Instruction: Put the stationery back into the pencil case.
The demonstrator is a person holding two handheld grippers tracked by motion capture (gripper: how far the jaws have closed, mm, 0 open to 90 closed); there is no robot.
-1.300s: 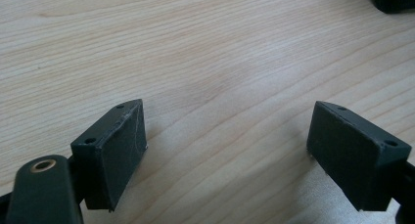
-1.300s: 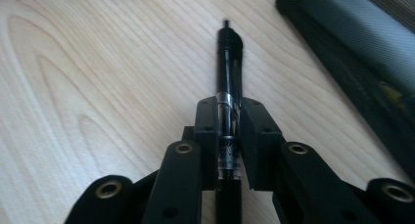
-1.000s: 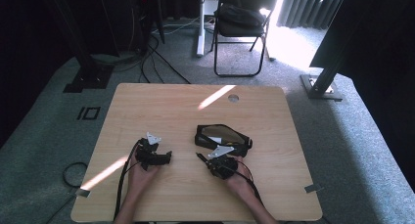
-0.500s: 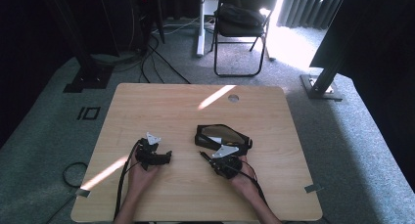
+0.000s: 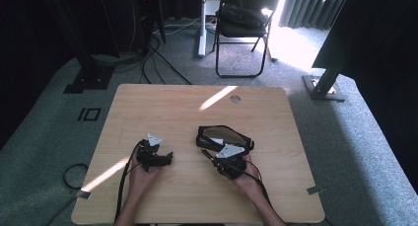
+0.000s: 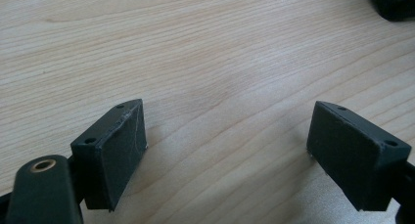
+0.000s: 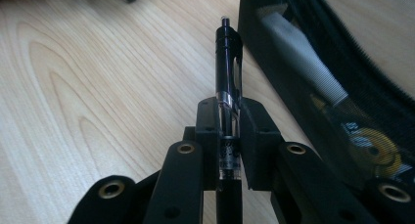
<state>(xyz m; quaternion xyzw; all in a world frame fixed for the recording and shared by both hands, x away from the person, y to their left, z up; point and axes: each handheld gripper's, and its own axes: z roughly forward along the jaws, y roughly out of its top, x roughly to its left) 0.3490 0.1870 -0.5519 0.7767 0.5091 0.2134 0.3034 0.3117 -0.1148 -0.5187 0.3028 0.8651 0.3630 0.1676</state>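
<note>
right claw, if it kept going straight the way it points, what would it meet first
Probably nothing but bare table. The right claw is shut on a black pen that points along the wood. The mesh pencil case lies just to the side of that line, though depth is hard to judge.

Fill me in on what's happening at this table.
A person sits at a wooden table with a two-jaw gripper in each hand. The right gripper is shut on a black pen, which lies along the jaws with its end sticking out past them, just beside a black mesh pouch that lies open on the table with small items inside. The left gripper is open with nothing between its jaws, low over bare tabletop to the left of the pouch.
</note>
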